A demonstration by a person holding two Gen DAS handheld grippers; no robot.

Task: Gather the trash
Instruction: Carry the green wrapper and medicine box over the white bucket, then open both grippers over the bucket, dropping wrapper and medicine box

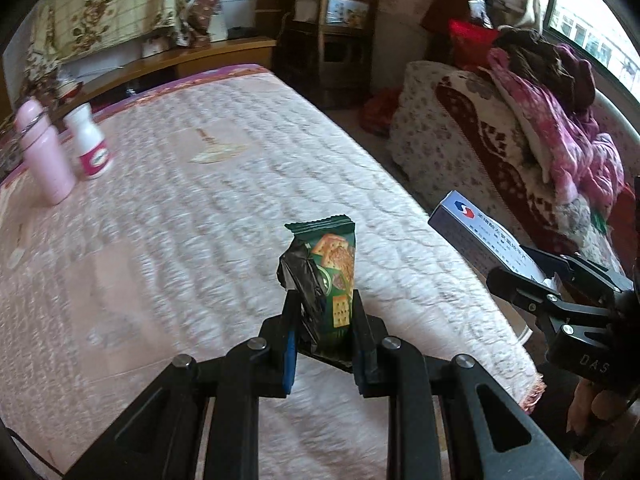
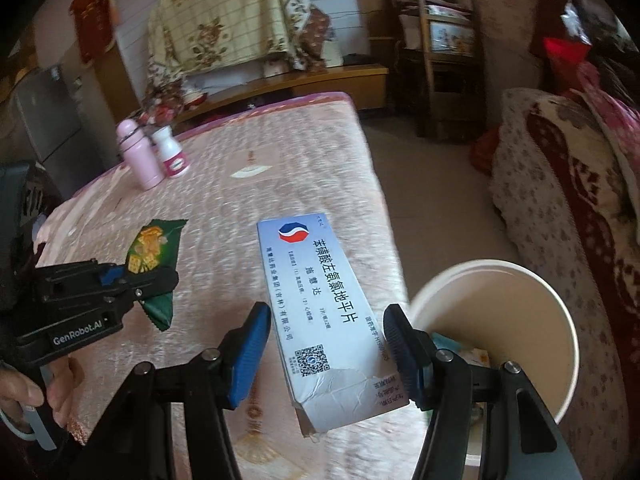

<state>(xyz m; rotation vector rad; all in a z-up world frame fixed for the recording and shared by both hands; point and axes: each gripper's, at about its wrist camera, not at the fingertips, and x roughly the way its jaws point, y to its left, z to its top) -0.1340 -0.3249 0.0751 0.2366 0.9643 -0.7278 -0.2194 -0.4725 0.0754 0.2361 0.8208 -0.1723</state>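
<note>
My left gripper (image 1: 323, 301) is shut on a crumpled green cracker wrapper (image 1: 334, 264), held upright above the pink quilted table (image 1: 208, 216). In the right wrist view the same left gripper (image 2: 148, 277) and wrapper (image 2: 149, 245) are at the left, with a hand (image 2: 24, 394) on the handle. My right gripper (image 2: 327, 314) is shut on a white and blue medicine box (image 2: 320, 300) with a torn near end, held over the table's right edge. The box (image 1: 476, 236) and right gripper (image 1: 520, 270) also show at the right of the left wrist view. A large white paper cup (image 2: 516, 316) stands open just right of the box, below the table edge.
A pink bottle (image 1: 42, 156) and a white bottle with a pink label (image 1: 91, 146) stand at the table's far left. A sofa (image 1: 460, 128) piled with clothes lies right of the table, across a strip of floor (image 2: 432, 184). Wooden shelves (image 1: 340, 36) stand behind.
</note>
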